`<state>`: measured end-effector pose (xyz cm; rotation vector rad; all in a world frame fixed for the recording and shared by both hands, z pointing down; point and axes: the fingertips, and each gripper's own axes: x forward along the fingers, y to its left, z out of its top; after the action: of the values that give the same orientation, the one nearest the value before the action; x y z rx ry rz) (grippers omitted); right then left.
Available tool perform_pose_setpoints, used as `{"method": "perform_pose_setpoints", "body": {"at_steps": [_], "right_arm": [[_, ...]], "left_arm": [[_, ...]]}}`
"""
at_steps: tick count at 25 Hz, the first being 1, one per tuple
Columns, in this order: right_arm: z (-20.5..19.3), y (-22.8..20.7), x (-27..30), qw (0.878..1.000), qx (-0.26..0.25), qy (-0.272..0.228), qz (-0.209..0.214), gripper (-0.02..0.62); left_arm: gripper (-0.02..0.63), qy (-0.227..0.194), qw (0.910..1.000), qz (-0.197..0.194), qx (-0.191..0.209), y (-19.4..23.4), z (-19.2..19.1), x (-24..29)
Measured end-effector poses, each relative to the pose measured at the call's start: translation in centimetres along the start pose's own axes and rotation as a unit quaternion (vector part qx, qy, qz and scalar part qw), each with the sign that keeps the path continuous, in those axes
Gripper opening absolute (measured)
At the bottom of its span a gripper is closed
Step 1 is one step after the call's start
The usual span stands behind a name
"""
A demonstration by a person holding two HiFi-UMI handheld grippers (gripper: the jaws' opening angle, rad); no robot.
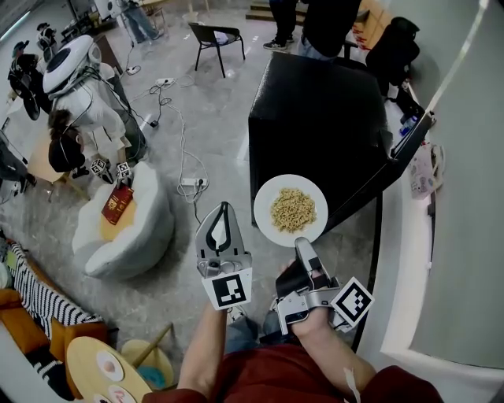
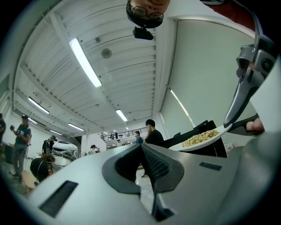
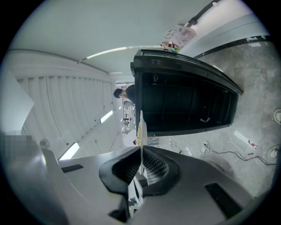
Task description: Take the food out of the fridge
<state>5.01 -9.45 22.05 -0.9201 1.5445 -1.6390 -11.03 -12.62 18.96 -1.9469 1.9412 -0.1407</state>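
A white plate heaped with pale noodle-like food hangs in the air in front of the black fridge. My right gripper is shut on the plate's near rim. In the right gripper view the plate shows edge-on between the closed jaws of the right gripper, with the fridge's dark open inside behind. My left gripper is shut and holds nothing, just left of the plate. In the left gripper view the left gripper has its jaws together, and the plate shows to the right.
The fridge door stands open toward the white wall at the right. A white beanbag with a red book sits at the left, beside a white robot. Cables lie on the floor. People and a chair stand beyond.
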Motion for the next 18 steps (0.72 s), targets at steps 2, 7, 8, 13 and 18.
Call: {"method": "perform_pose_setpoints", "body": {"at_steps": [2, 7, 8, 13, 18], "right_arm": [[0.03, 0.02, 0.04, 1.000, -0.003, 0.001, 0.000, 0.031], [0.21, 0.05, 0.42, 1.000, 0.000, 0.002, 0.000, 0.031], [0.19, 0.11, 0.44, 1.000, 0.001, 0.001, 0.000, 0.031], [0.12, 0.34, 0.53, 1.000, -0.001, 0.002, 0.000, 0.031], [0.05, 0.63, 0.61, 1.000, 0.001, 0.005, 0.004, 0.031]], "left_arm": [[0.014, -0.008, 0.9975, 0.026, -0.066, 0.34, -0.13, -0.01], [0.014, -0.015, 0.9912, 0.046, -0.124, 0.45, -0.26, 0.35], [0.014, -0.016, 0.9913, 0.046, -0.123, 0.49, -0.21, 0.39], [0.014, -0.016, 0.9912, 0.046, -0.123, 0.62, -0.04, 0.55], [0.014, -0.010, 0.9983, 0.022, -0.054, 0.38, 0.38, 0.82]]}}
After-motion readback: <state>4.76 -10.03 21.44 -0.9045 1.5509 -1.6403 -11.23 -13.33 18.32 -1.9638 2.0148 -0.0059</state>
